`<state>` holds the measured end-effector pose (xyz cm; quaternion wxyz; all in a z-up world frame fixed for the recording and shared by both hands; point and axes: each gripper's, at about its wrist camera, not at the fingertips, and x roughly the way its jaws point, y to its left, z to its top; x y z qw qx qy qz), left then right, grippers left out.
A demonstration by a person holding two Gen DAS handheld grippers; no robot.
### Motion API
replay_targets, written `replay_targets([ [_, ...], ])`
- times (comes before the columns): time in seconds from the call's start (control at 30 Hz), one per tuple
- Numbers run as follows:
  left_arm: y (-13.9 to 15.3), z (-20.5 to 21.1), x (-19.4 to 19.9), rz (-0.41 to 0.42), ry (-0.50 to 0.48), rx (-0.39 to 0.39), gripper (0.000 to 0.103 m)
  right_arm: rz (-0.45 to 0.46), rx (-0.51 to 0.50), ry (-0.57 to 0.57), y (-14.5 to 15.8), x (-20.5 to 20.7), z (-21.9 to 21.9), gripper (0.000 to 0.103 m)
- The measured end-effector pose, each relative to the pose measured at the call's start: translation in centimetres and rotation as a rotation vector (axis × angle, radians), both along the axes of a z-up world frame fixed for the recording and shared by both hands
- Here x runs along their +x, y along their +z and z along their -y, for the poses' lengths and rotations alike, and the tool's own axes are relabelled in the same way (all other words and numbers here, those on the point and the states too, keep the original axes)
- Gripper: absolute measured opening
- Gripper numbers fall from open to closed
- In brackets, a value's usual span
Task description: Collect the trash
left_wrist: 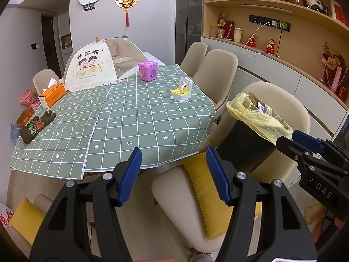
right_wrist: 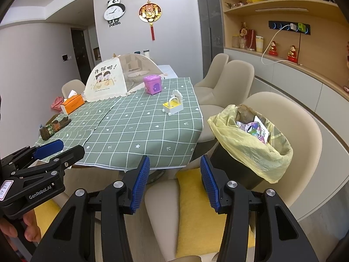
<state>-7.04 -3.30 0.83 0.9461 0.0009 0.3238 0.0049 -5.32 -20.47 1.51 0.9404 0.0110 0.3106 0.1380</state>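
While both the left gripper (left_wrist: 173,175) and right gripper (right_wrist: 174,183) hang released and empty, the black bin with yellow plastic liner (right_wrist: 250,144) already holds wrappers, and beyond, the green checked tablecloth (left_wrist: 135,118) shows no obvious trash left.

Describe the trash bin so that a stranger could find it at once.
Start at the dining table with the green checked cloth. To its right, on a beige chair, stands the black trash bin. It alone has a yellow plastic liner, with colourful wrappers inside.
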Motion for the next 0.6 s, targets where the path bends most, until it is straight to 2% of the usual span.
replay_targets([
  [0.33,-0.1,-0.6,0.5,-0.003,0.016,-0.022,0.058,-0.006,-0.01,-0.008,-0.2,0.2,-0.4,0.046],
  [0.5,-1.0,-0.6,2.9,-0.041,0.04,-0.047,0.058,-0.015,-0.027,0.015,-0.7,2.2,-0.5,0.046],
  [0.6,-2.1,-1.6,6.1,-0.094,0.084,-0.08,0.058,-0.017,-0.039,0.05,-1.0,5.1,-0.4,0.046],
])
